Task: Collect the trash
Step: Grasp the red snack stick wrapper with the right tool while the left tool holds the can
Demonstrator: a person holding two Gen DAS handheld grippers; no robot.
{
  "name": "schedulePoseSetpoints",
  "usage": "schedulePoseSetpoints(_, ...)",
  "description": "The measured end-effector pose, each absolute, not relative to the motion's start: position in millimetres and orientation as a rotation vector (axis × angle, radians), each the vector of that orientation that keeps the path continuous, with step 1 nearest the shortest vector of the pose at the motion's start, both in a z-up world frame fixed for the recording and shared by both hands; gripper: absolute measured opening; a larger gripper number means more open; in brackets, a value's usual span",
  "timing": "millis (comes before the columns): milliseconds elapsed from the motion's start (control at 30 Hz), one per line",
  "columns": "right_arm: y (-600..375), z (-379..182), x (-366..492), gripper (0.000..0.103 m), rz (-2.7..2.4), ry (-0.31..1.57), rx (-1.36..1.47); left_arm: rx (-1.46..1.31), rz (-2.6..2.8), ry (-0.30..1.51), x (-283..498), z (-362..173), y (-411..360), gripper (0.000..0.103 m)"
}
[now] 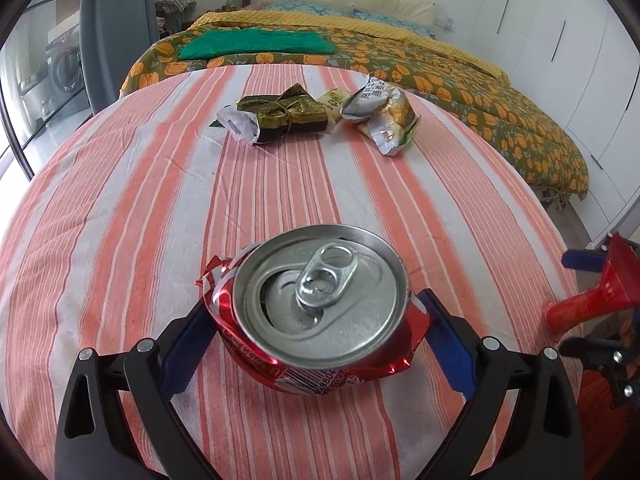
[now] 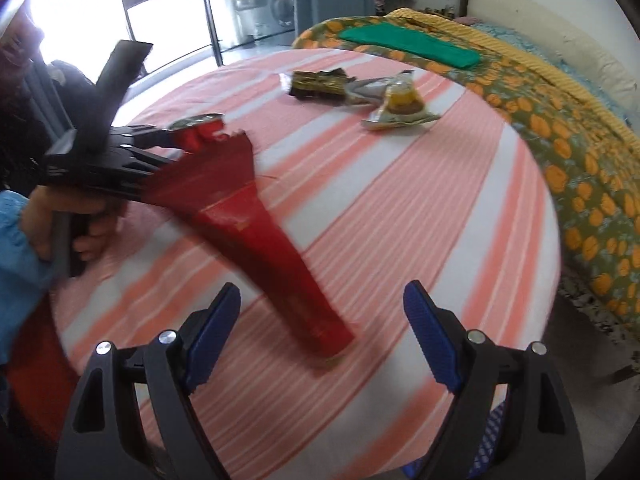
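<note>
The left gripper [image 1: 316,344] pinches a crushed red can [image 1: 316,312] near the table's [image 1: 120,200] front edge. The right gripper [image 2: 320,336] hangs spread and empty above a red tube [image 2: 256,240]. Wrappers [image 1: 320,112] wait near the far edge. A firm squeeze should keep the can from slipping when lifted.

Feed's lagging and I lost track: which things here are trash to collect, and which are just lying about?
Trash:
crushed can, in the left tongs
red wrapper
dark green packet
crumpled snack bag

Lying about:
striped tablecloth
green cloth on the bed
</note>
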State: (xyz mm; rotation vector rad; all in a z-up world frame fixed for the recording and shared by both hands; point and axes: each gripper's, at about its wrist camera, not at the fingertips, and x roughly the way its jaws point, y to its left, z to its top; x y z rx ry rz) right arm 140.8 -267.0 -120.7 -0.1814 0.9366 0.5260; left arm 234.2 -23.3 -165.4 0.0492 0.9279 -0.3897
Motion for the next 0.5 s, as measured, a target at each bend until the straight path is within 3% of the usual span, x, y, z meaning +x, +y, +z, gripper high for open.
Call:
schedulePoseSetpoints(100, -262.4, -127.5, 147.5, 0.075, 0.553, 0.940, -0.193, 0.041, -0.401, 0.926, 235.3, -165.0, -23.0, 0.094)
schedulePoseSetpoints(167, -255.0, -135.0, 152.8, 0.049, 0.562, 0.966, -0.208, 0.028, -0.412, 0.918, 234.3, -163.9, -21.2, 0.092)
schedulePoseSetpoints(267, -251.0, -142.1, 158.4, 0.025, 0.552, 1.019, -0.195, 0.009, -0.419, 0.905, 232.7, -161.9, -17.0, 0.092)
schedulePoseSetpoints(367, -259.7, -133.3, 159.7, 0.018, 0.527, 1.002, -0.128, 0.016, -0.409, 0.879, 228.8, -157.7, -15.2, 0.092)
schedulePoseSetpoints(500, -278.8, -123.1, 163.8, 0.017, 0.510, 0.980, 0.017, 0.034, -0.428, 0.860, 217.1, -151.2, -22.2, 0.092)
